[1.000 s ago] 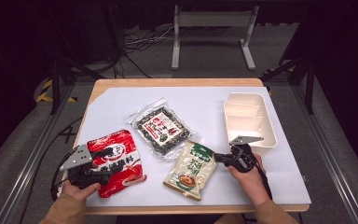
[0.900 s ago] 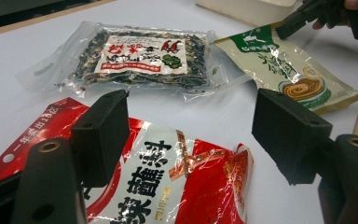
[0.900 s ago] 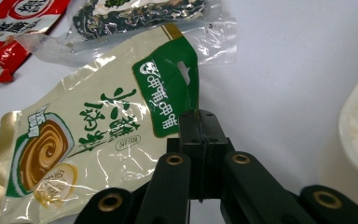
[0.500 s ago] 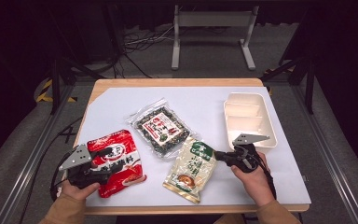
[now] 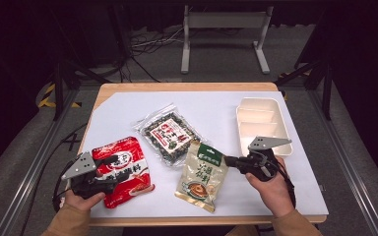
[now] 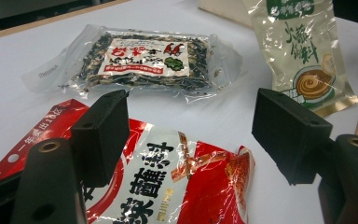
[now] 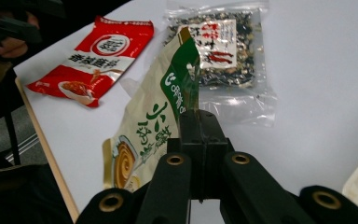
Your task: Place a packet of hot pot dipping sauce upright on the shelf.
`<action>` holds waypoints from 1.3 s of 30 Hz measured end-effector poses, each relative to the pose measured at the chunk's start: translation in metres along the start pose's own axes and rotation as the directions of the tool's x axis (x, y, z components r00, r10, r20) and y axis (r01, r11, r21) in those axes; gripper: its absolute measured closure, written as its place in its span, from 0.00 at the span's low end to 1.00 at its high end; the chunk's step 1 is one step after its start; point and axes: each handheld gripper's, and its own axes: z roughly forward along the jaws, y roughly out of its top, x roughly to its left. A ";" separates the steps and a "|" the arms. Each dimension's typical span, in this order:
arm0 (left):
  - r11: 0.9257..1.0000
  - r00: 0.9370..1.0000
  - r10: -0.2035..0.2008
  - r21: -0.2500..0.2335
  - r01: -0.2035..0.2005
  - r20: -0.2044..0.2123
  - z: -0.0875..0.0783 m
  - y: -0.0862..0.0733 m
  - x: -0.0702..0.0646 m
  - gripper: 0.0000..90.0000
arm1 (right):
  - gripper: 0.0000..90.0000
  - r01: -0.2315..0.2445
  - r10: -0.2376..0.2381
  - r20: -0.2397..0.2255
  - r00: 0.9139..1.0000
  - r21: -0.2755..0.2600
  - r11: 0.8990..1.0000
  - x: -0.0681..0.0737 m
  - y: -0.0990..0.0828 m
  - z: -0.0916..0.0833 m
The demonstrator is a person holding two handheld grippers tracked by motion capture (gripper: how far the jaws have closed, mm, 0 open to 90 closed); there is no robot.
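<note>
The green-and-cream sauce packet (image 5: 201,175) is pinched by its top edge in the clenched right gripper (image 5: 231,161), so the lift step looks underway; its far end is draped on the white table (image 5: 216,110). Next it probably needs carrying back to the divided tray (image 5: 262,121) behind the gripper. It's glossy, floppy, crinkled. The left gripper (image 6: 191,135) is spread wide over the red packet (image 6: 168,186), nothing grabbed.

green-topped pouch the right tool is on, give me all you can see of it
The green-topped pouch is a glossy beige plastic sachet with a green header band, green characters and a brown swirl picture near the bottom. The right tool is shut on its upper edge, lifting that end; the lower end looks still down on the white table.
</note>
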 end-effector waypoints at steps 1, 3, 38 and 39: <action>1.000 1.000 0.000 0.000 0.000 0.000 0.000 0.000 0.000 0.31 | 1.00 0.010 -0.010 -0.006 1.000 -0.009 1.000 0.002 0.003 -0.003; 1.000 1.000 0.002 -0.002 -0.002 -0.001 0.000 0.000 0.000 0.31 | 1.00 0.029 -0.029 -0.009 1.000 -0.018 0.999 0.007 0.008 -0.008; 1.000 1.000 0.000 -0.014 0.000 -0.012 -0.002 0.000 0.000 0.31 | 1.00 0.187 -0.187 0.005 0.982 -0.071 0.980 0.023 0.052 -0.052; 1.000 1.000 -0.001 -0.014 0.001 -0.011 -0.002 0.000 0.000 0.31 | 1.00 0.187 -0.187 0.007 0.982 -0.073 0.980 0.022 0.053 -0.052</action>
